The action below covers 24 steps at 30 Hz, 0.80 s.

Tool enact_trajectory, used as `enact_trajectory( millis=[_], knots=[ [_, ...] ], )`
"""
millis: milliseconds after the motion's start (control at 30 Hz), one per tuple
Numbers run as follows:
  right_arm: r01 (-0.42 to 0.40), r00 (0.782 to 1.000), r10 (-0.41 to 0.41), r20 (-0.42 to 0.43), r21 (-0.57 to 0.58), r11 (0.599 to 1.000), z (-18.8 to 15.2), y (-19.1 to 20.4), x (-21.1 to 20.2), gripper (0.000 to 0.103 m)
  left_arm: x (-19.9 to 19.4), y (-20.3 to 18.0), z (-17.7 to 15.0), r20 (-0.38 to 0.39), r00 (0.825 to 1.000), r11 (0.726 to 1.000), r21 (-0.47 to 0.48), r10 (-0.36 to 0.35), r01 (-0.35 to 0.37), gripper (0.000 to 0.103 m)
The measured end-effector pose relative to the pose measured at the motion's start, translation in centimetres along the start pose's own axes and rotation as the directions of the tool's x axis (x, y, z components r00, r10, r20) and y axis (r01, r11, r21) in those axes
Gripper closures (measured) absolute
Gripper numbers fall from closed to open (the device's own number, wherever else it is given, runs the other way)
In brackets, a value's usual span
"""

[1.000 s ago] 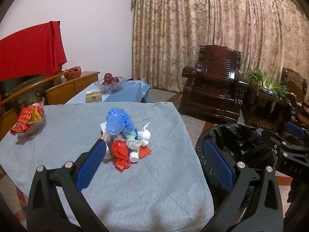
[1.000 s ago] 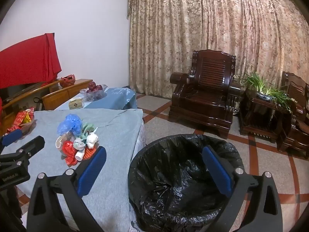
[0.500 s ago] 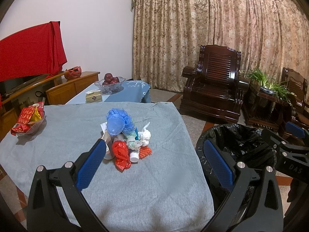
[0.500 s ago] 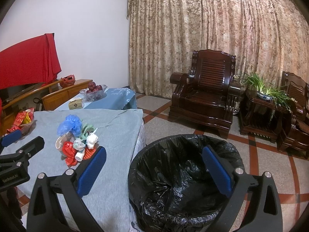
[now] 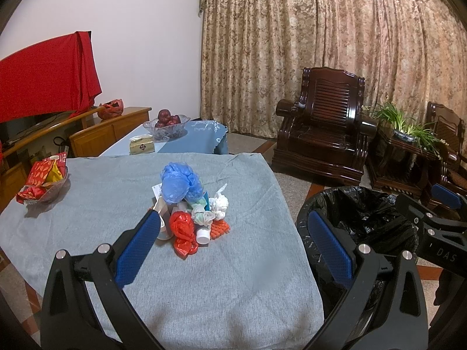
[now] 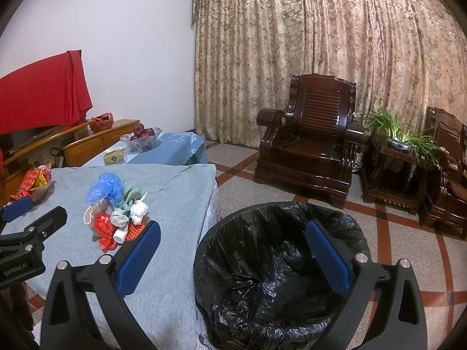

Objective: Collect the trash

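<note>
A pile of trash point(image 5: 191, 204) lies in the middle of a table with a grey cloth point(image 5: 122, 192): a blue plastic bag point(image 5: 178, 183), a red bag point(image 5: 182, 232), white crumpled bits and a small white cup. The pile also shows in the right wrist view point(image 6: 116, 213). My left gripper point(image 5: 233, 246) is open and empty, held above the table's near part, short of the pile. My right gripper point(image 6: 233, 258) is open and empty above a bin lined with a black bag point(image 6: 262, 277), which stands on the floor right of the table.
A glass bowl of red snack packets point(image 5: 43, 182) sits at the table's left edge. Behind is a low table with a fruit bowl point(image 5: 166, 124) and a tissue box point(image 5: 141, 145). Dark wooden armchairs point(image 5: 324, 143) and a potted plant point(image 5: 405, 125) stand by the curtain.
</note>
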State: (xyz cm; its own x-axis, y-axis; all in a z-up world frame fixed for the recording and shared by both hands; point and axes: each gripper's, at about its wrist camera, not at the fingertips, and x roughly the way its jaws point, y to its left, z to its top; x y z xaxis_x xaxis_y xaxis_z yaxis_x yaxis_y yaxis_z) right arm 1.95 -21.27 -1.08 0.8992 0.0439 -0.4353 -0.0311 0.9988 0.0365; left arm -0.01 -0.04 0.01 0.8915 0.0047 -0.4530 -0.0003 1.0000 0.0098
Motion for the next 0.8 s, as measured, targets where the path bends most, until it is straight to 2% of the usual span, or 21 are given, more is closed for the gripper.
enact_trajectory(
  millis=[800],
  knots=[
    [-0.001,1.0,0.001,-0.002,0.002,1.0,-0.02,0.1,0.16,0.006,0.01,0.0,0.0,-0.001,1.0,1.0,0.0,0.0,0.0,0.005]
  ],
)
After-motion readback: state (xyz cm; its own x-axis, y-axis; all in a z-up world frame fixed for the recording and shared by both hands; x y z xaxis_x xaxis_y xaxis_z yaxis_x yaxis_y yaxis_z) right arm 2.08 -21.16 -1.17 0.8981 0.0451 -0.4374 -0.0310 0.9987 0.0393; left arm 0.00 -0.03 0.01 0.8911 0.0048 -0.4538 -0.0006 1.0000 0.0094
